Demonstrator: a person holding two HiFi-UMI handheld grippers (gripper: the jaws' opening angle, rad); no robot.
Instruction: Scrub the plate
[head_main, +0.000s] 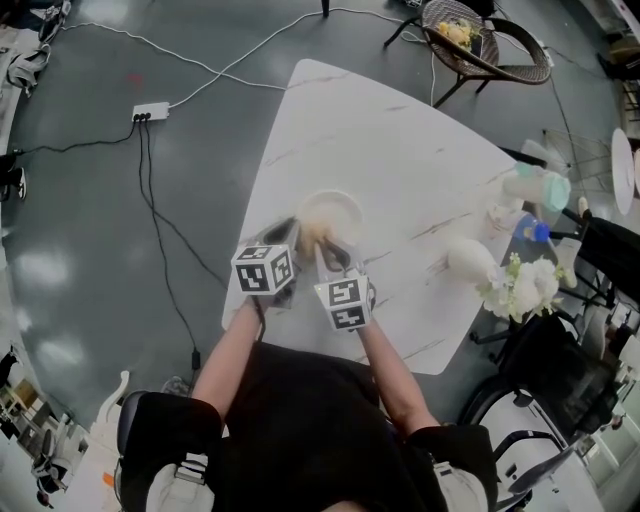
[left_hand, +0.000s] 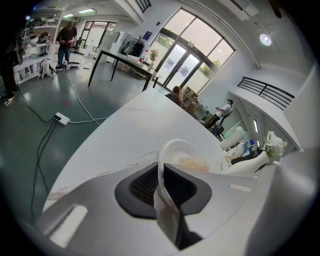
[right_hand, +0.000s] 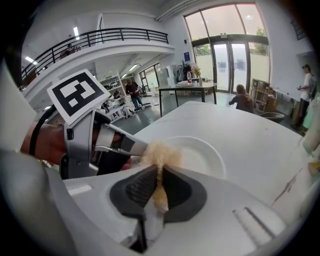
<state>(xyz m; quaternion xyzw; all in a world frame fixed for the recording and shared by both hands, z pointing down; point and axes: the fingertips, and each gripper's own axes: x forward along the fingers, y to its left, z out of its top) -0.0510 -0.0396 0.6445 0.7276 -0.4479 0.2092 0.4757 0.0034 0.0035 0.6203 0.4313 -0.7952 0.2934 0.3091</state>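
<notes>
The plate (head_main: 332, 213) lay on the white surface (head_main: 400, 160), near the edge closest to the person. The left gripper (left_hand: 162, 186) reached in from about 7 o'clock of the plate. Its jaws were nearly together and pinched the plate's near rim, which stood as a thin white band between the dark pads. Whether that rim was lifted off the surface could not be told. The right gripper (right_hand: 159, 187) came in from about 6 o'clock, just beside the left one. Its jaws were pressed on a tan, fibrous scrubber (right_hand: 160, 155), and a tuft of it stuck out past the jaw tips. In the right gripper view that tuft sat over the plate's near-left rim, close to the tip of the left gripper. Actual contact with the plate was not clear. A pale tan smear showed in the plate's bowl in the left gripper view. At about 3 o'clock of the plate, well apart from it, a bunch of white flowers (head_main: 525, 285) stood by the surface's right edge, with a teal-and-white bottle (head_main: 537, 188) beyond it. On the grey floor at 10 o'clock lay a power strip (head_main: 150, 112) with cables running from it. A chair (head_main: 480, 45) stood at 1 o'clock, past the surface's far corner.
</notes>
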